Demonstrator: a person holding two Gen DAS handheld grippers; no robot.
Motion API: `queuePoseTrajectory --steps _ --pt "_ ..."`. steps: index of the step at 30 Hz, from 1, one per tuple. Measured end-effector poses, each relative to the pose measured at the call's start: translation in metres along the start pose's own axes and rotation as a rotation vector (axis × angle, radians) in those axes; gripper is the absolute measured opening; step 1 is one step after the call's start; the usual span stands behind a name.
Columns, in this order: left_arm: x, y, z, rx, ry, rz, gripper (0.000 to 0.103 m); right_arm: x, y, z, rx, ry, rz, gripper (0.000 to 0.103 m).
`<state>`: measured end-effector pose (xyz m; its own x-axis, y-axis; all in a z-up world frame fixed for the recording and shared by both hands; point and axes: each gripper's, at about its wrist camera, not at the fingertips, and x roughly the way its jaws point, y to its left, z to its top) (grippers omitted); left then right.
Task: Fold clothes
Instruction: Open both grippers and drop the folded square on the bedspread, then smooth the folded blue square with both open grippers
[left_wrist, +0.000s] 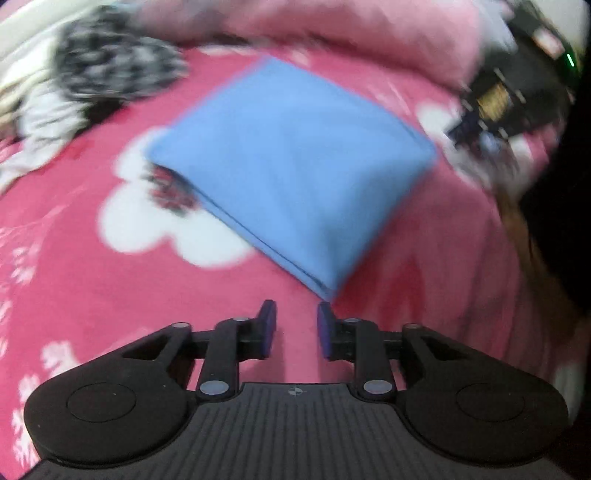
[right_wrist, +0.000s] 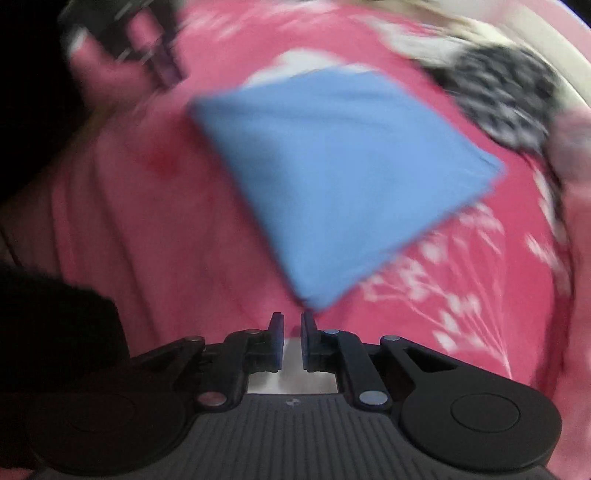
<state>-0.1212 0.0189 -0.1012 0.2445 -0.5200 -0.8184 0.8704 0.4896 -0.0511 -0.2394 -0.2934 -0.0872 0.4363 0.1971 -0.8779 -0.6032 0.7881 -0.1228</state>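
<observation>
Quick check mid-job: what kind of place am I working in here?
Most likely a bed in a bedroom. The folded blue cloth lies on a soft pink blanket printed with white flowers, another pink cover is bunched behind it, and a black-and-white garment lies heaped nearby.

Both wrist views look down, low and close, along their fingers over a pink bedspread (left_wrist: 92, 280). Shared: folded blue cloth (left_wrist: 291, 158) centre frame, seen from opposite corners; patterned garment (right_wrist: 506, 99) beyond. Both blurred.

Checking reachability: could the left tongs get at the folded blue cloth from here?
Probably yes: the left tongs are open just short of the blue cloth's near corner, only bare pink bedspread between them.
</observation>
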Motion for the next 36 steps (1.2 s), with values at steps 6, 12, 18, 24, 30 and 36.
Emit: queuePoseTrajectory --steps 6,12,18,24,30,36 --pt "0.048 -0.005 0.041 -0.146 -0.114 -0.079 0.027 0.01 -0.043 0.019 0.337 -0.203 0.011 0.013" --pt "0.077 -0.011 0.018 -0.117 -0.064 -0.075 0.029 0.05 -0.041 0.001 0.334 -0.131 0.048 0.005" --pt "0.067 -0.002 0.046 -0.184 -0.11 -0.08 0.036 0.027 -0.06 0.004 0.394 -0.176 0.034 0.009" --pt "0.1 -0.006 0.043 -0.19 -0.061 -0.097 0.036 0.057 -0.058 0.024 0.374 -0.192 0.044 0.008" --pt "0.081 0.001 0.044 -0.232 -0.055 -0.031 0.039 0.042 -0.059 0.023 0.422 -0.098 -0.058 0.011" --pt "0.085 0.008 0.06 -0.273 -0.088 0.003 0.042 0.072 -0.072 0.064 0.493 -0.216 -0.062 0.011"
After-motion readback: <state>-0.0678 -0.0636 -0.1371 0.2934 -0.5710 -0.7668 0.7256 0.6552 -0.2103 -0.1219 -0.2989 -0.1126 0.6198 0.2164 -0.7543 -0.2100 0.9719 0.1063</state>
